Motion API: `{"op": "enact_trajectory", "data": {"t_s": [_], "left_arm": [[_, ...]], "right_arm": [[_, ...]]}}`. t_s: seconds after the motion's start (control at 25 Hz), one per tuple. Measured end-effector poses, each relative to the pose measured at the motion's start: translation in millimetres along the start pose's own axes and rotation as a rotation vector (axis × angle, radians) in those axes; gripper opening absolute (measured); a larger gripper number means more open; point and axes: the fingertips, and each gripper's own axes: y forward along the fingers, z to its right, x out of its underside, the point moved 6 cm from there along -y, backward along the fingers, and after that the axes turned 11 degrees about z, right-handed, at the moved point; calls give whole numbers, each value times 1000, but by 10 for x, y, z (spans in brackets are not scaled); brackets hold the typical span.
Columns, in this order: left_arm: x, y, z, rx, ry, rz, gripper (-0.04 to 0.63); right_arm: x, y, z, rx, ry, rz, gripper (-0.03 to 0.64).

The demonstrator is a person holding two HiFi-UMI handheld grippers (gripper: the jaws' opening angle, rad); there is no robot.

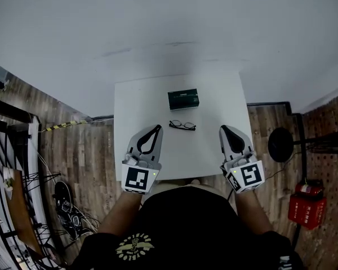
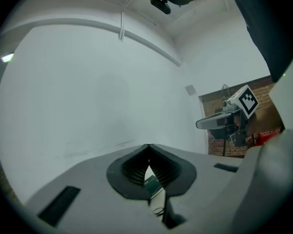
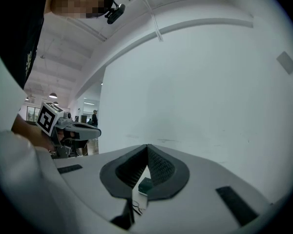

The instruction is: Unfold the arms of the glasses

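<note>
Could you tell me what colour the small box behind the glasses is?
Dark green, almost black; the head view shows the box best.

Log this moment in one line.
left gripper: shut, empty | right gripper: shut, empty | glasses: on table, untouched | dark box: beyond glasses

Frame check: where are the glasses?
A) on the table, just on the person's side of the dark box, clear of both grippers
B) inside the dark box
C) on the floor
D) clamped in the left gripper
A: the head view shows the glasses lying on the white table below the dark box, with the left gripper and right gripper shut and apart from them.
</note>
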Motion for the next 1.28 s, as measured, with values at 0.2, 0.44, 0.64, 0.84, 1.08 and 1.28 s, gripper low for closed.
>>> {"op": "enact_trajectory", "data": {"t_s": [0.2, 0.44, 0.64, 0.84, 1.08, 1.28], "left_arm": [[85, 168, -147, 78, -2, 22, 8], [170, 319, -313, 158, -11, 27, 8], [428, 390, -380, 225, -14, -46, 8], [690, 520, -293, 289, 2, -174, 8], [1206, 636, -99, 390, 48, -284, 8], [1620, 713, 95, 430, 104, -403, 8]], "right_arm": [[18, 41, -34, 70, -18, -12, 3], [26, 129, -105, 139, -41, -23, 3], [64, 114, -224, 176, -58, -43, 3], [52, 95, -258, 191, -65, -64, 3], [72, 121, -198, 183, -63, -79, 3], [149, 162, -52, 162, -45, -82, 3]]}}
